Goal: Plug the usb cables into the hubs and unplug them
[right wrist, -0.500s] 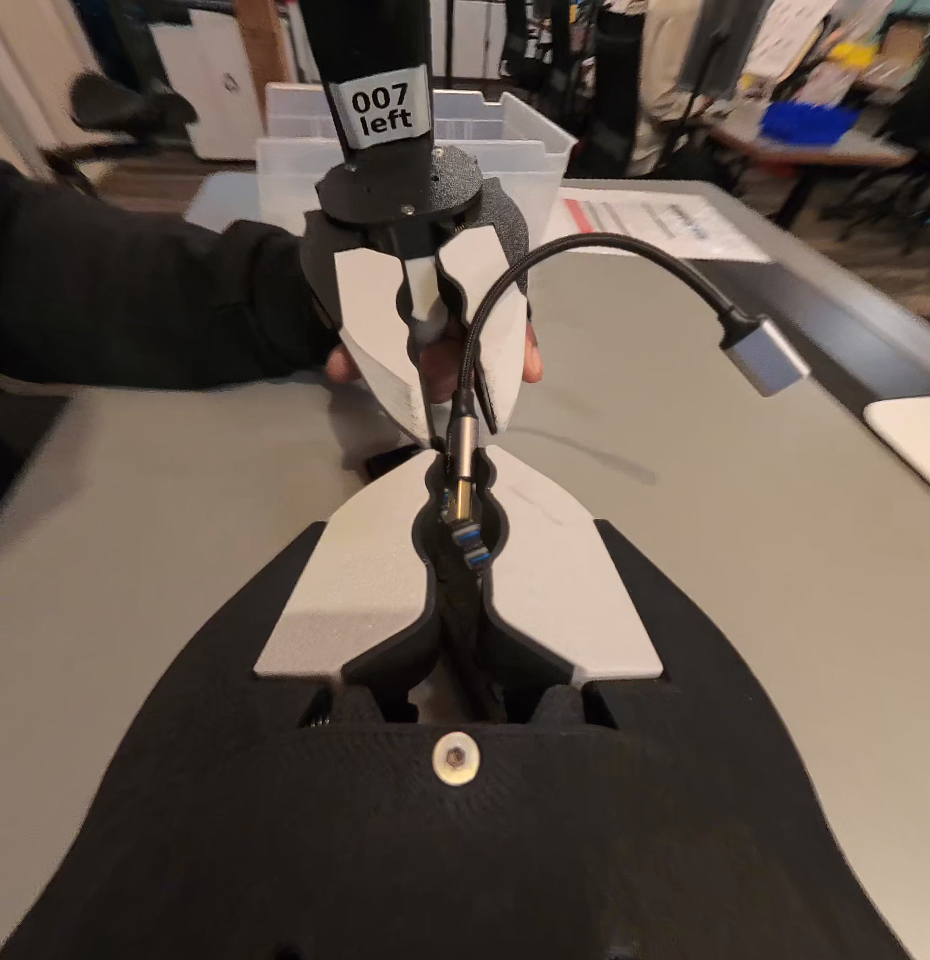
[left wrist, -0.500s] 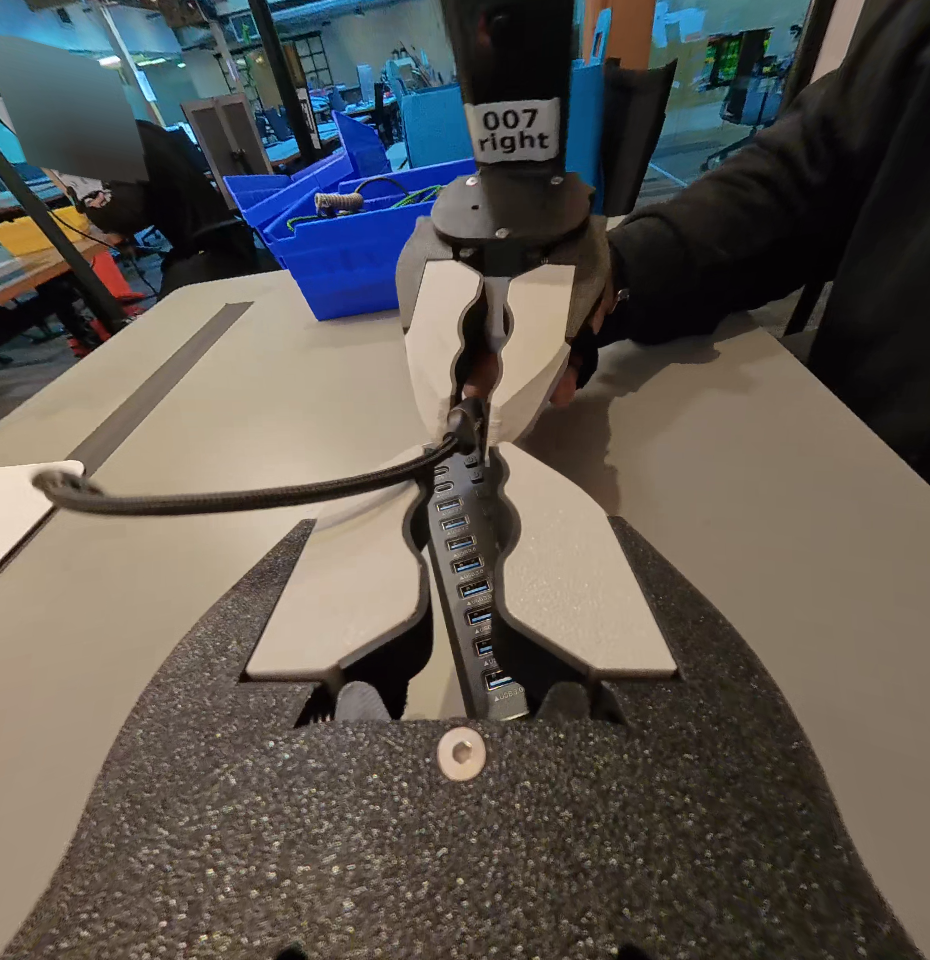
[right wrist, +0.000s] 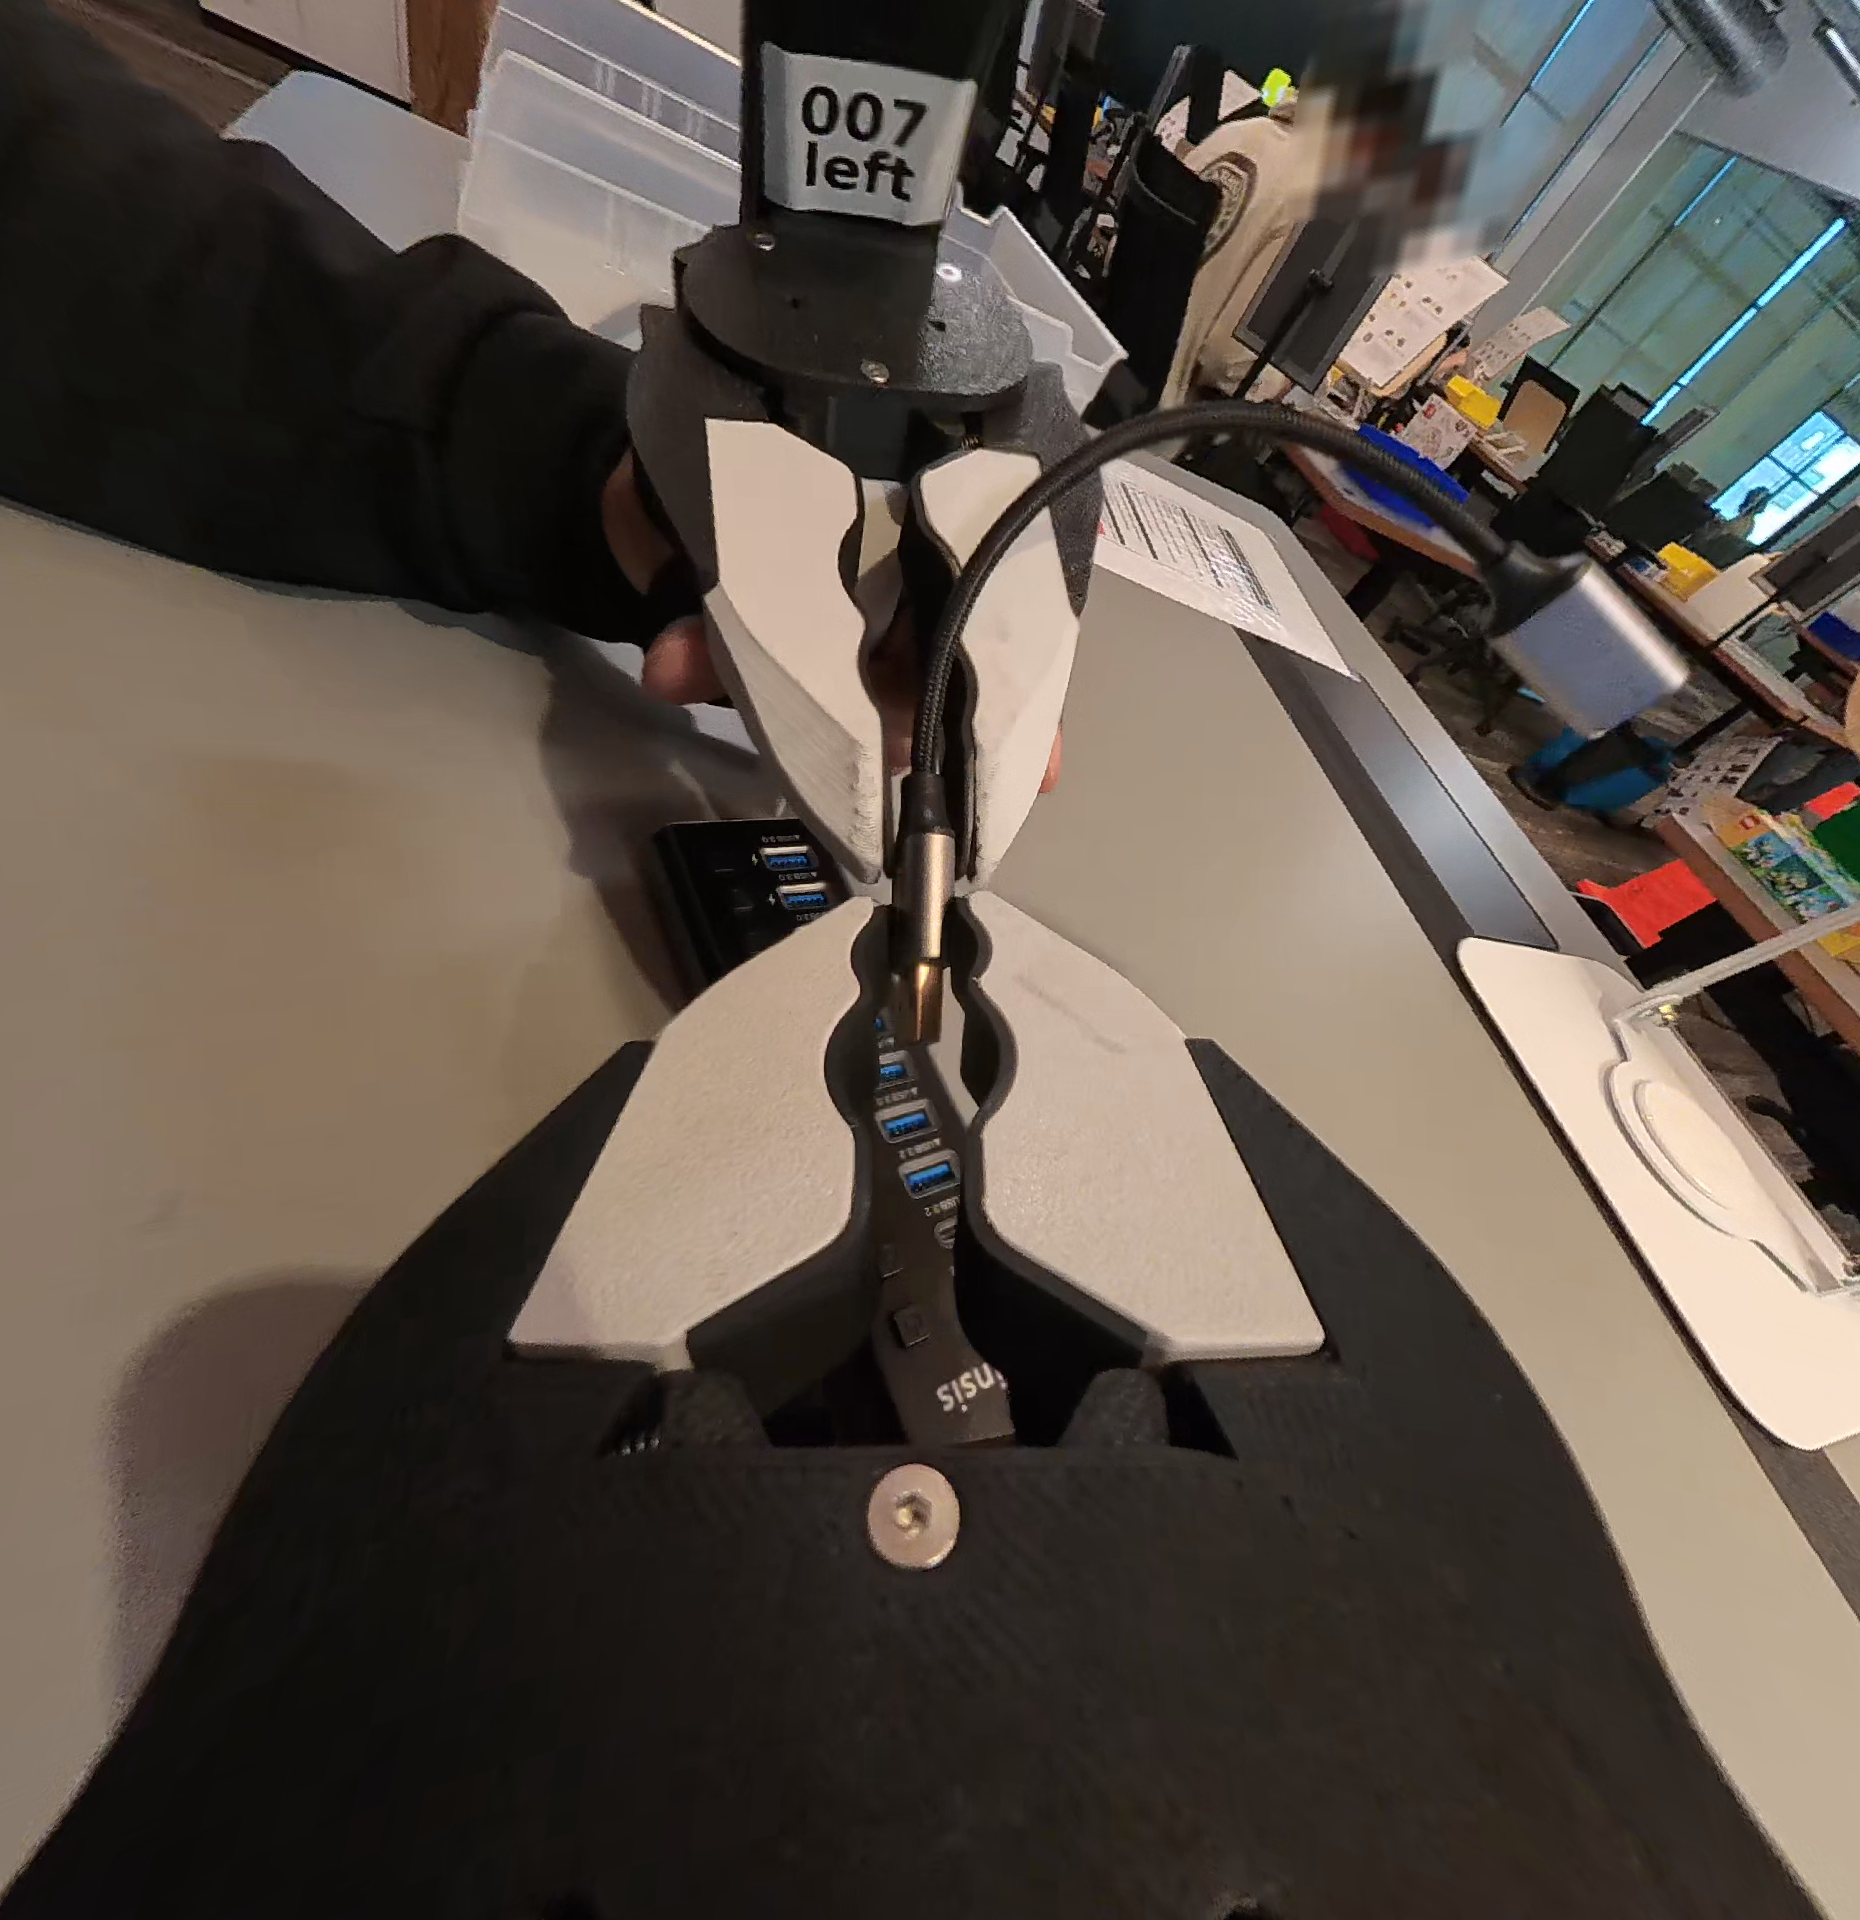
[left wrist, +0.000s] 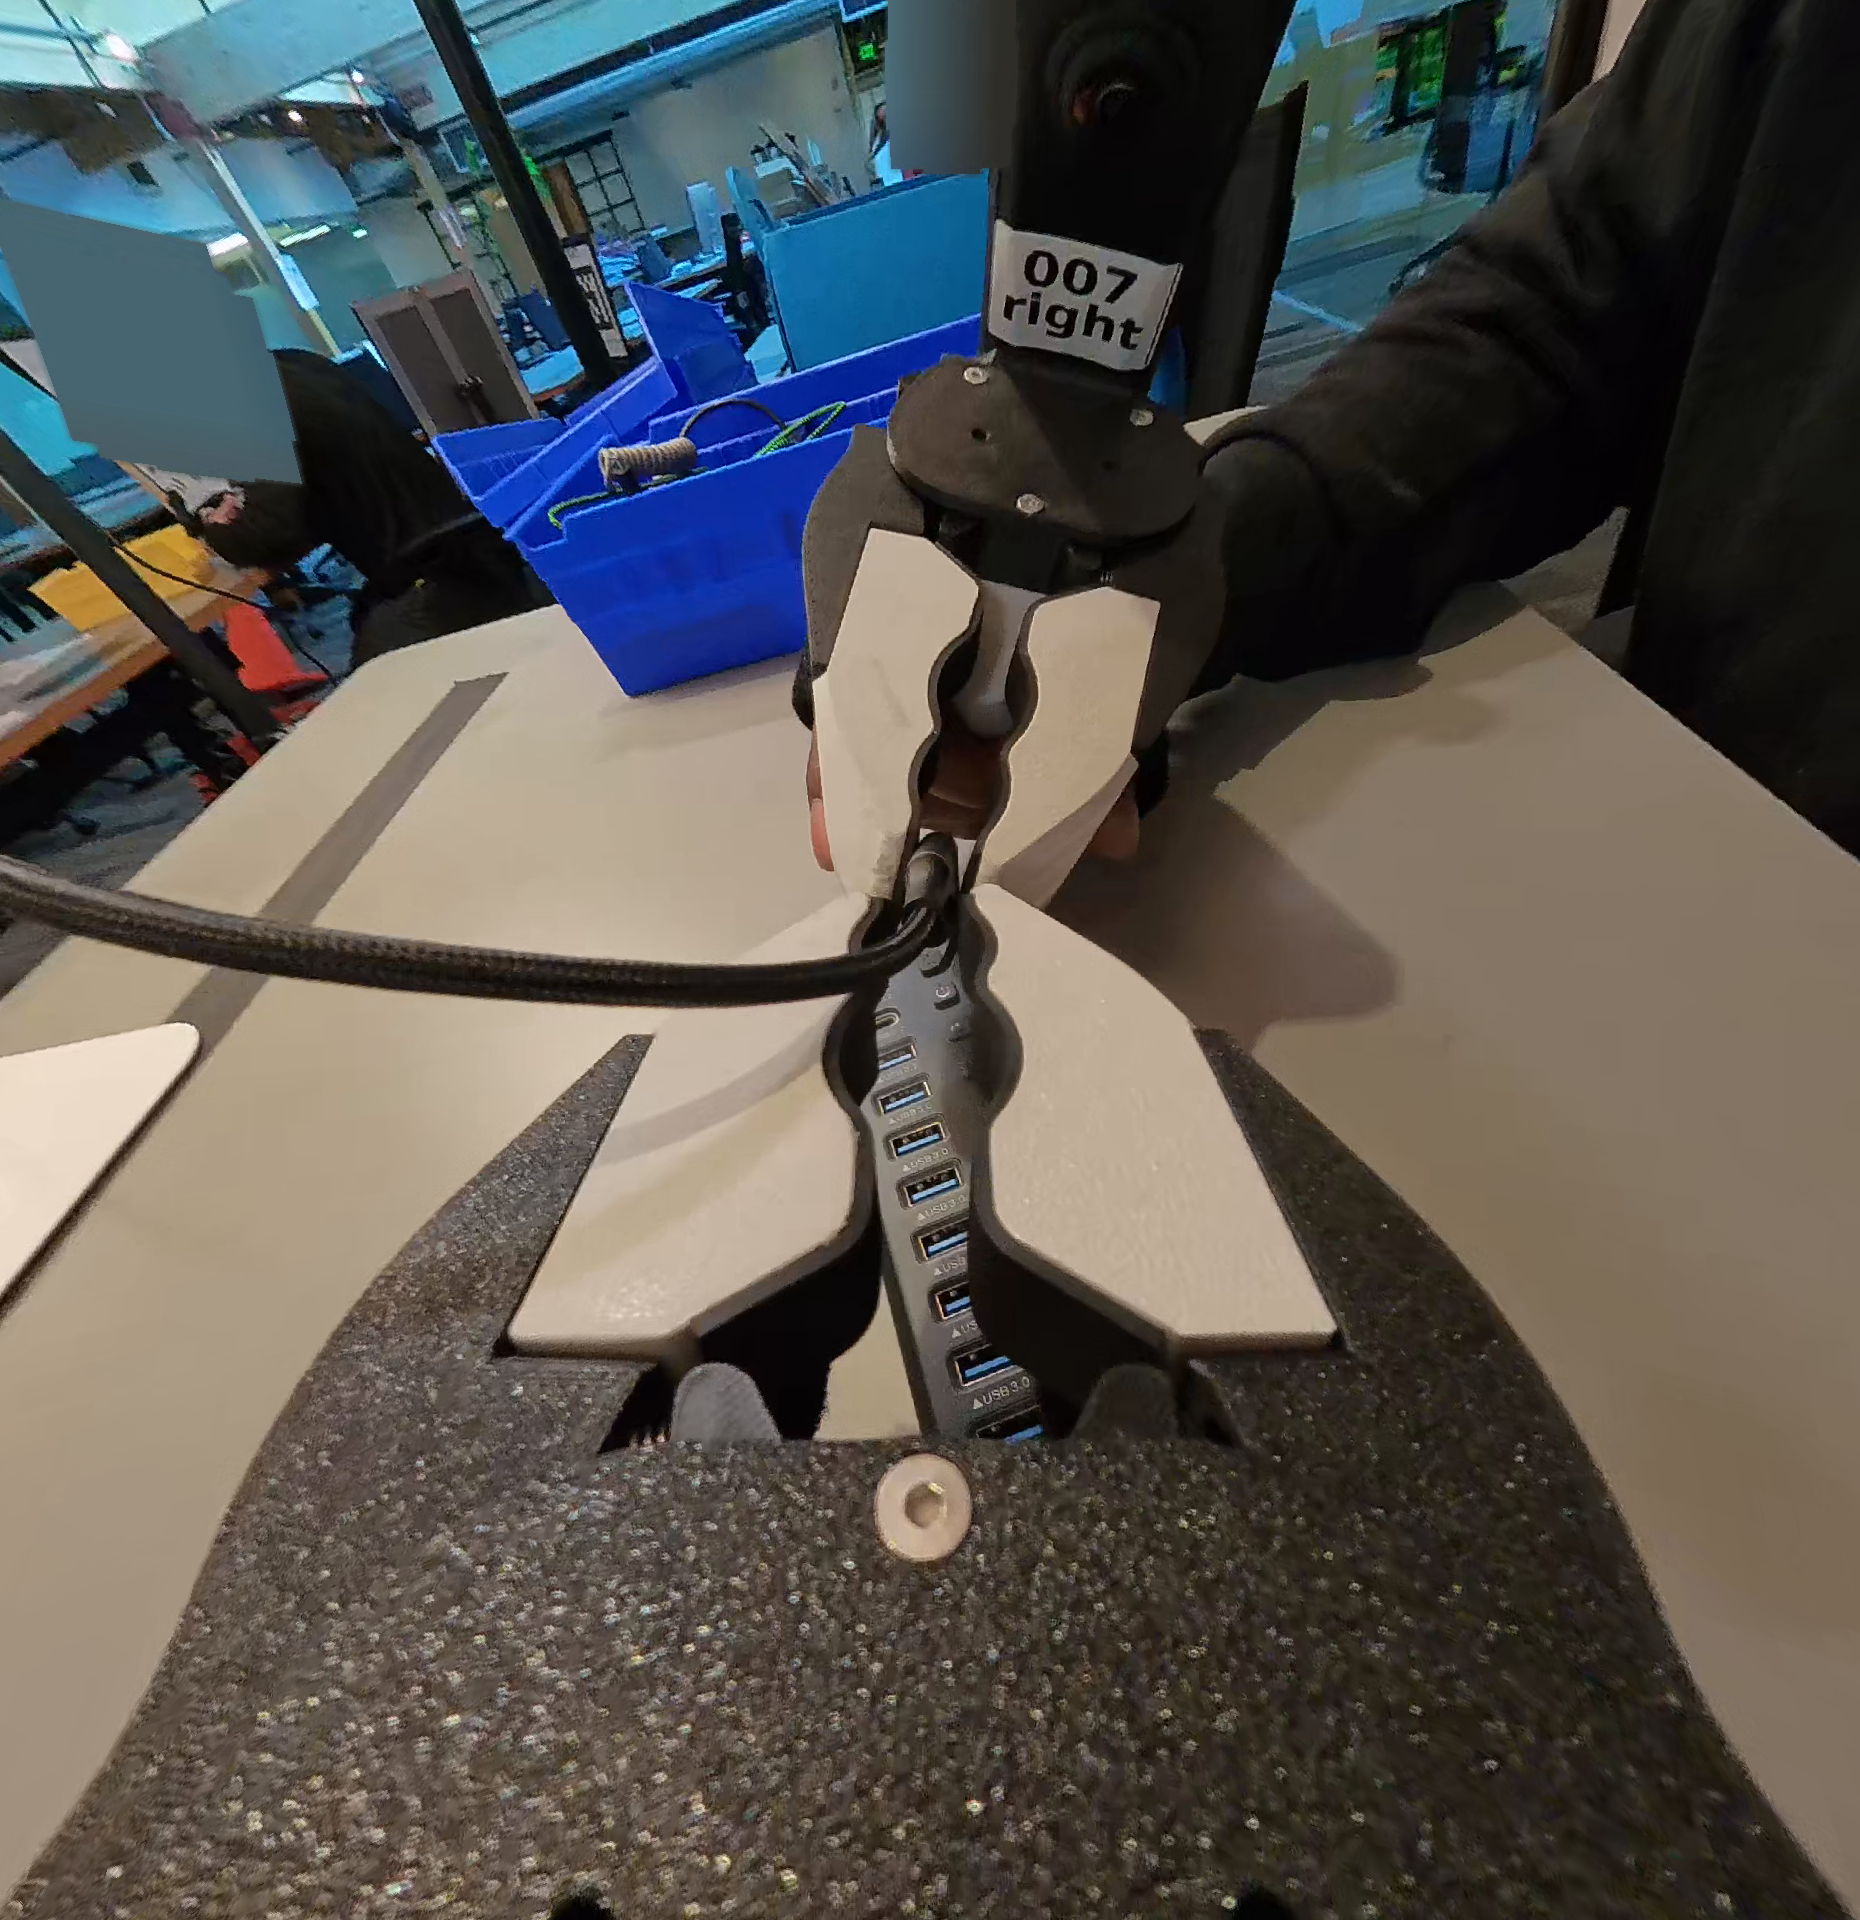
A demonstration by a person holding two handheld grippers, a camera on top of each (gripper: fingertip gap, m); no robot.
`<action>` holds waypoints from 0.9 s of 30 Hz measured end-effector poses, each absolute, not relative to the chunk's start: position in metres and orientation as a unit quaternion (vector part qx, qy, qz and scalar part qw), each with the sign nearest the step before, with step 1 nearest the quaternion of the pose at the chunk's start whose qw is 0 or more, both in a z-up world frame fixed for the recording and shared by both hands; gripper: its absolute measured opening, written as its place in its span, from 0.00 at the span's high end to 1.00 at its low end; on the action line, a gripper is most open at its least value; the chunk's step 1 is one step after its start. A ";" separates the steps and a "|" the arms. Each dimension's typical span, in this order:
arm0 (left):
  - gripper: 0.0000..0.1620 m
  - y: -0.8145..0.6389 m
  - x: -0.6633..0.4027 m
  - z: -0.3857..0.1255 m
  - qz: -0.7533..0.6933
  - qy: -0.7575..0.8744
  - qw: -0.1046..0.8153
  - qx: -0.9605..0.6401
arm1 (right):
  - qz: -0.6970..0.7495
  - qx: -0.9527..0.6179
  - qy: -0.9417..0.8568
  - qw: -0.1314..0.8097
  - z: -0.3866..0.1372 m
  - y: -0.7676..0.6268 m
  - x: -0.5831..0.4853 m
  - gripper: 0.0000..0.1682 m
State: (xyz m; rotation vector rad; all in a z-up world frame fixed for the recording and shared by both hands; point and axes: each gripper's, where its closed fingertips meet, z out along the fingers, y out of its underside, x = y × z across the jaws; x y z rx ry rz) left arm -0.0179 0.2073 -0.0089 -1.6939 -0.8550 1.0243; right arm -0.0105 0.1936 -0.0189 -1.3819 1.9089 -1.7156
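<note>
Item count:
- Grippers: 2, the left gripper and the right gripper.
- USB hubs: 2, the long hub and a black hub at 10 o'clock of the right fingertips (only partly in view).
- Braided cable: 1.
- Cable ends: 2, the grey plug and the silver connector at 2 o'clock.
- Table: 1.

My two pictures are bright, with soft light from above and from the large windows behind. The grey matte table carries soft shadows, and I see no strong glare. Both wide lenses bend the edges strongly. In my right view, the table's left part and the background are blurred.
</note>
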 end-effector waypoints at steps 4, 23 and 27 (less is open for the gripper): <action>0.92 0.207 -0.020 -0.007 0.446 -0.339 0.448 -0.697 | -0.586 -0.466 0.654 0.107 -0.019 0.193 -0.010 0.95; 0.95 0.191 -0.003 -0.017 0.424 -0.329 0.422 -0.731 | -0.453 -0.455 0.738 0.211 -0.052 0.200 -0.070 0.58; 0.95 0.180 -0.006 -0.030 0.382 -0.332 0.430 -0.747 | -0.382 -0.445 0.774 0.239 -0.078 0.196 -0.088 0.47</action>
